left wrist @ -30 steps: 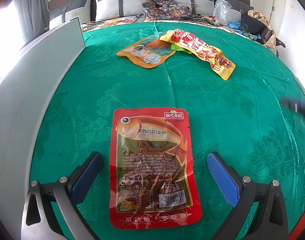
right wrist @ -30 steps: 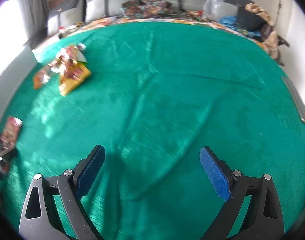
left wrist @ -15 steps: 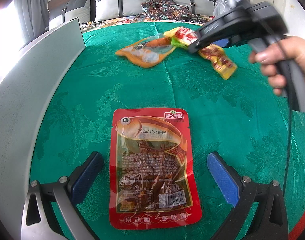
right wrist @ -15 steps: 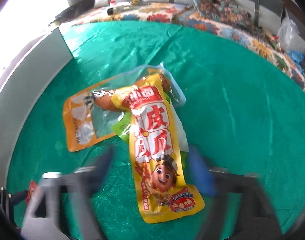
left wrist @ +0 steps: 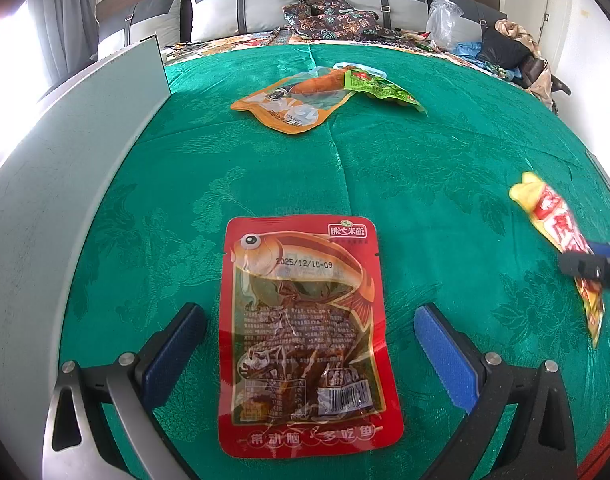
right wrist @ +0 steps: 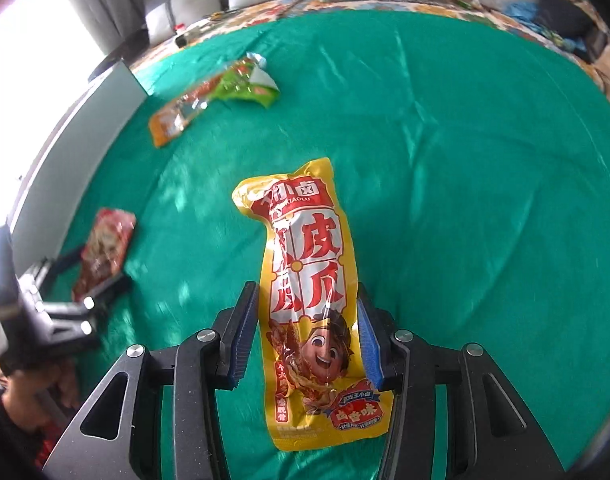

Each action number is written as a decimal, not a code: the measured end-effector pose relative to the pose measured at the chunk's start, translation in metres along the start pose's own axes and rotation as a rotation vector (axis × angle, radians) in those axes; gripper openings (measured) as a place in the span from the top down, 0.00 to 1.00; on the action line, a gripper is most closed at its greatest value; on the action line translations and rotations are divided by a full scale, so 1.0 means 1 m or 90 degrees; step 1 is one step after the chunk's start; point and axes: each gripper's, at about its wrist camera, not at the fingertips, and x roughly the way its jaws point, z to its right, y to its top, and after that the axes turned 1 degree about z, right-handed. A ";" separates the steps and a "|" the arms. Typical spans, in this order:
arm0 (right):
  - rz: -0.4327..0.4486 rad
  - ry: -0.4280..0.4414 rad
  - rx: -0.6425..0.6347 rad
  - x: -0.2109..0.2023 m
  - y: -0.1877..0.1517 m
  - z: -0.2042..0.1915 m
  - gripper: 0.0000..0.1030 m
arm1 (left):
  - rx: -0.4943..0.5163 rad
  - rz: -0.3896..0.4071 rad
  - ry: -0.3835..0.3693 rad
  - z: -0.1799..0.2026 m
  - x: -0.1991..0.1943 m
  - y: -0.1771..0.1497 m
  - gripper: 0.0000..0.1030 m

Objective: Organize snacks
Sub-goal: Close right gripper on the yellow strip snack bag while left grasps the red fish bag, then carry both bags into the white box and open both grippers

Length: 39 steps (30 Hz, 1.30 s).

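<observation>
Right gripper is clamped on the long yellow-and-red plastic snack pouch with the cartoon boy. The jaws have just been closing, and the pouch sits between them, pinched across its width at the lower third. The pouch's long axis runs straight out along the fingers, top end pointing away toward the far side of the green patterned bedspread. It looks lifted clear of the cloth, though the blur makes that hard to confirm. In the left wrist view the same pouch shows at the right edge, well apart from the rest.

Left gripper has its jaws spread wide, nothing pinched. The flat red foil pouch with the fish print lies on the cloth between the blue pads, touching neither. Its long axis also runs along the fingers, so closing would squeeze it across its width.

The orange clear-window pouch and the green crinkled packet lie overlapping at the far end, near the grey upright panel.

Key relation: the red pouch is on the left side, and the held yellow one comes in from the right. The right hand owns the yellow pouch; the left is nearer the red. If the snacks are to line up, the yellow pouch's axis is already roughly parallel to the red one, so I'd expect a sideways carry, little twist.
</observation>
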 end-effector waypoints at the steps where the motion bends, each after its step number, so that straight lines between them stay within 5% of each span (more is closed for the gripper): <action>1: 0.015 -0.012 -0.011 -0.002 -0.005 -0.003 0.53 | 0.000 -0.001 0.000 0.000 0.000 0.000 0.00; 8: -0.013 -0.049 -0.068 0.005 -0.008 -0.022 0.27 | 0.025 -0.086 -0.012 -0.001 0.003 0.012 0.04; 9: -0.018 -0.058 -0.082 0.004 -0.009 -0.023 0.29 | 0.025 -0.080 -0.012 -0.001 0.000 0.013 0.22; 10: -0.021 -0.069 -0.094 0.005 -0.009 -0.024 0.47 | 0.026 -0.067 -0.013 -0.001 -0.005 0.014 0.32; 14: -0.024 -0.010 -0.042 -0.006 -0.011 -0.016 0.51 | 0.005 -0.058 -0.033 -0.007 -0.014 0.009 0.41; 21: 0.024 0.101 0.080 -0.042 -0.028 0.004 0.51 | -0.100 -0.009 -0.131 -0.027 -0.056 -0.003 0.41; 29: 0.010 0.137 0.118 -0.039 -0.031 0.001 0.51 | -0.185 0.062 -0.181 -0.056 -0.112 0.000 0.41; 34: 0.007 0.184 0.102 -0.035 -0.008 -0.044 0.51 | -0.225 0.140 -0.168 -0.103 -0.164 0.004 0.40; 39: 0.038 0.311 -0.009 -0.055 0.048 -0.167 0.51 | -0.286 0.194 -0.052 -0.194 -0.213 0.000 0.39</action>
